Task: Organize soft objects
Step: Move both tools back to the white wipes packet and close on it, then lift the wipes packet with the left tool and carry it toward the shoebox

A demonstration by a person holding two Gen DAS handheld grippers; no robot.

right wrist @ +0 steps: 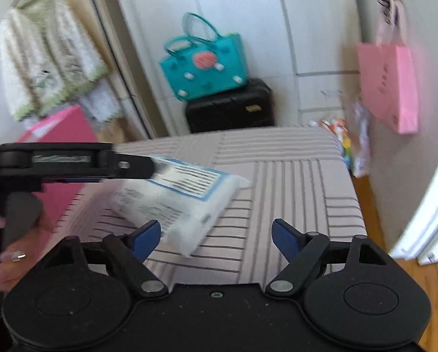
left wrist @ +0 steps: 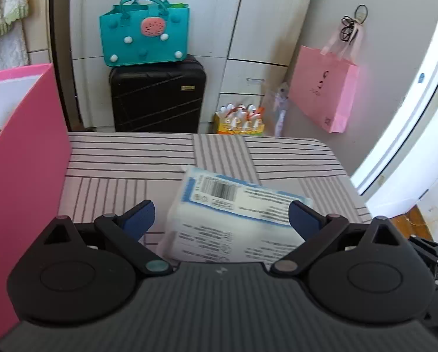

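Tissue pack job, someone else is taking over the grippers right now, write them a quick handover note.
Left gripper: open, jaws either side of the white tissue pack, pads not pressing it.
Right gripper: open, holding nothing, just to the pack's right.
The pack lies tilted on the striped bedcover. The pink box stands at its left edge.
Done: nothing visibly stowed yet.
Left: grip the pack and, probably, put it in the pink box.

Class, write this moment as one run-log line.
left gripper: open, astride tissue pack, not gripping | right gripper: open, empty | pack on striped bed | pink box at bed's left
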